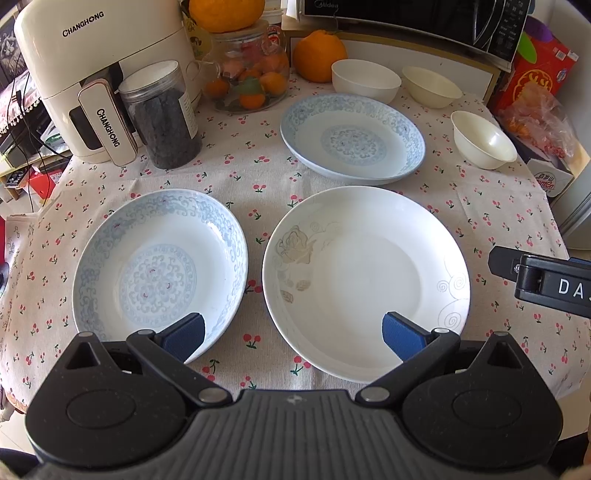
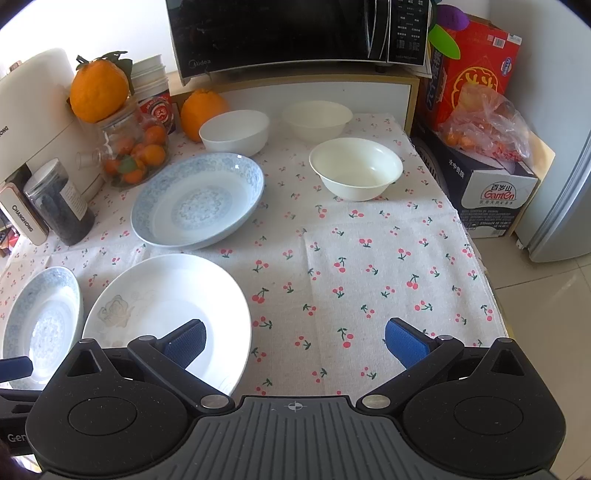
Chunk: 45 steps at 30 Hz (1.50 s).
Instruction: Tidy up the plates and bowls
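Three plates lie apart on the cherry-print tablecloth: a white rose-pattern plate at the front, a blue-patterned plate to its left, and a second blue-patterned plate behind. Three white bowls stand at the back right: one, another, and a third. My left gripper is open and empty above the front plates' near edges. My right gripper is open and empty over bare cloth right of the white plate; its body also shows in the left wrist view.
A white air fryer, a dark-filled jar, a glass jar of small oranges and a large orange stand at the back left. A microwave sits on a shelf behind. Boxes stand past the table's right edge.
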Available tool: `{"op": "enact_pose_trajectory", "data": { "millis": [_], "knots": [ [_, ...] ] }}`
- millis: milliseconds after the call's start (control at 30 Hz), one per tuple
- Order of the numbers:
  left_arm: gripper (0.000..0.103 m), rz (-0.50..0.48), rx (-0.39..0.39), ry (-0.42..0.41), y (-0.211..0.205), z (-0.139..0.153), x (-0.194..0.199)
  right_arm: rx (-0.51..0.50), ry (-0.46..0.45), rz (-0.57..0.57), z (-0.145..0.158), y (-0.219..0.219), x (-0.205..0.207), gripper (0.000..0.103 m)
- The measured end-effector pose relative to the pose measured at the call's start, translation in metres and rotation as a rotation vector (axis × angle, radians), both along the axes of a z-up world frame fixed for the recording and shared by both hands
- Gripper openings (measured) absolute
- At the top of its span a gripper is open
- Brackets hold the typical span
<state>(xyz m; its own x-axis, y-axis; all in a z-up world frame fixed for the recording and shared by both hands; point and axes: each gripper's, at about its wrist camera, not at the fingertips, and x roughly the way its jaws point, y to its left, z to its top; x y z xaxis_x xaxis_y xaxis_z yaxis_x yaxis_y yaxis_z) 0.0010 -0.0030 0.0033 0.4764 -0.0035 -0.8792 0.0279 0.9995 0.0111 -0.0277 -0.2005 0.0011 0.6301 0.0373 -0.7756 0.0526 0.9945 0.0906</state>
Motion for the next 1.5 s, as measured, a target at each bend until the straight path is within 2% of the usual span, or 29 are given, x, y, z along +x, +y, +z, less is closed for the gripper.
{"op": "enact_pose_trajectory", "data": {
  "millis": [1500],
  "knots": [
    [0.103,-0.005,0.008,-0.011,-0.0004,0.0032,0.0008,0.001,0.008,0.001,-0.0004,0.0004,0.0004,0.103]
  ]
}}
